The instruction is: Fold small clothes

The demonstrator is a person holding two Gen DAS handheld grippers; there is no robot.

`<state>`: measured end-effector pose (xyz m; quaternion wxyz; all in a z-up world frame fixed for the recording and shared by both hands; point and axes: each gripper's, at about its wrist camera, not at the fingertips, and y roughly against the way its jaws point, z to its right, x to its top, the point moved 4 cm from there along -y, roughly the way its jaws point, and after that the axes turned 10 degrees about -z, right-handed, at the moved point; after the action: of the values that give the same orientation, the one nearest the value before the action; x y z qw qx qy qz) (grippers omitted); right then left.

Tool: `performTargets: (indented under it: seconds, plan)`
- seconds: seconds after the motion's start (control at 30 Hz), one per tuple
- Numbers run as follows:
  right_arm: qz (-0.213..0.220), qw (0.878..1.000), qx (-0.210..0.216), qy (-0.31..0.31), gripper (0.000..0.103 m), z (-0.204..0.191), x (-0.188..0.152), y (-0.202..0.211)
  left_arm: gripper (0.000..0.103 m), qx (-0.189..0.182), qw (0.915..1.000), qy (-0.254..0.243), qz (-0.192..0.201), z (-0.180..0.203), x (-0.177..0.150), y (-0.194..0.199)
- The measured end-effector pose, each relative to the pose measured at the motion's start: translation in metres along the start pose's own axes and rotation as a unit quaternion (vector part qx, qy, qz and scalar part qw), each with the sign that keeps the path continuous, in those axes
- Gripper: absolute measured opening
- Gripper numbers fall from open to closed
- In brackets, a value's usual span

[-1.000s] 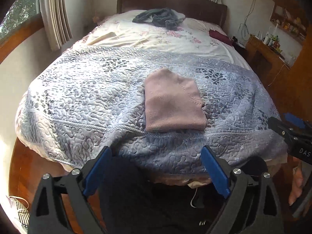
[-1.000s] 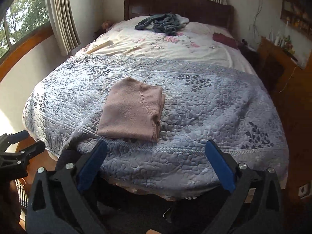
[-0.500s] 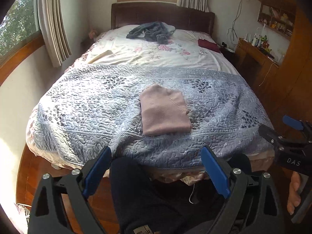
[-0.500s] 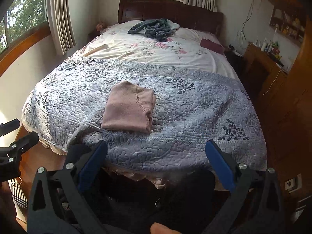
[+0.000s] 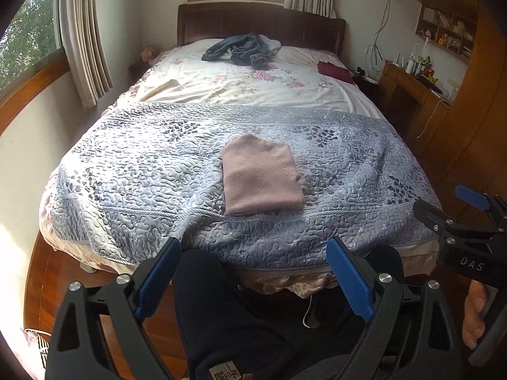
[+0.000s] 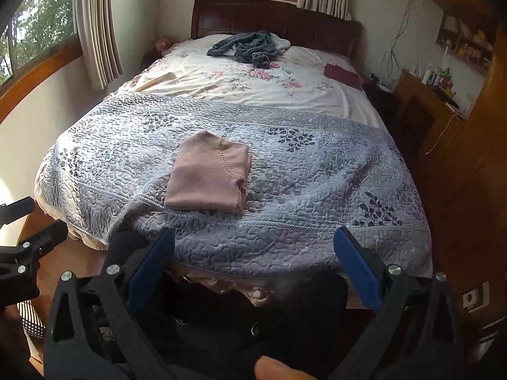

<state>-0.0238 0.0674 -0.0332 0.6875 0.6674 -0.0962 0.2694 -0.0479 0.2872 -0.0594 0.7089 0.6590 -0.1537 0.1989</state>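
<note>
Both grippers, your left gripper and right gripper, hang wide open and empty off the foot of the bed; the folded pink garment lies near that edge, bare quilt around it; both point levelly toward the headboard.

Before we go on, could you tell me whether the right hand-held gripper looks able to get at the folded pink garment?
Probably yes: the right hand-held gripper is open, nothing lies between it and the pink garment.
</note>
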Motion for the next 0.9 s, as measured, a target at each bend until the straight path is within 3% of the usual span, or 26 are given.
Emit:
performTargets:
  seconds: [0.9]
  plan:
    - [0.02, 1.0, 0.013, 0.01, 0.1, -0.0098, 0.0051, -0.0005, 0.093, -0.005, 1.0, 0.0, 0.004, -0.0009, 0.0059, -0.0032]
